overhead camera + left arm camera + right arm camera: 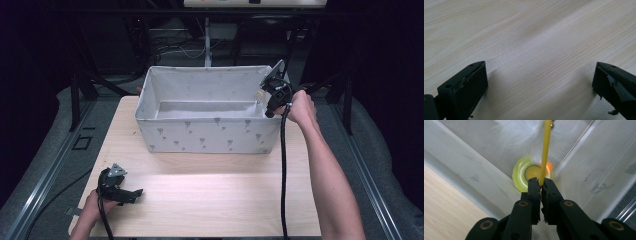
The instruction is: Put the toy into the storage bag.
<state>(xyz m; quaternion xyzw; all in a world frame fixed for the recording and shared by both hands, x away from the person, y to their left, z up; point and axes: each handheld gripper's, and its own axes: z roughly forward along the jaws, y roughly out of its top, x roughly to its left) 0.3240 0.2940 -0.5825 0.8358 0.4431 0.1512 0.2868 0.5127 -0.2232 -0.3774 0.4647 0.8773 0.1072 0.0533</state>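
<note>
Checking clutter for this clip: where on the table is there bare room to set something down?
Bare wood runs between the fabric bin and the table's near edge, bordered by the left gripper at its near-left corner. It is crowded at the bin's right end, where the right gripper pinches a yellow stick.

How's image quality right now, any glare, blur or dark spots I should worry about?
High view: bright patch on the table, surroundings nearly black. Left gripper view: soft glare on the wood, left gripper jaws cast short shadows. Right gripper view: right gripper sharp, yellow rod clear, white fluff blurred, yellow ring slightly soft.
</note>
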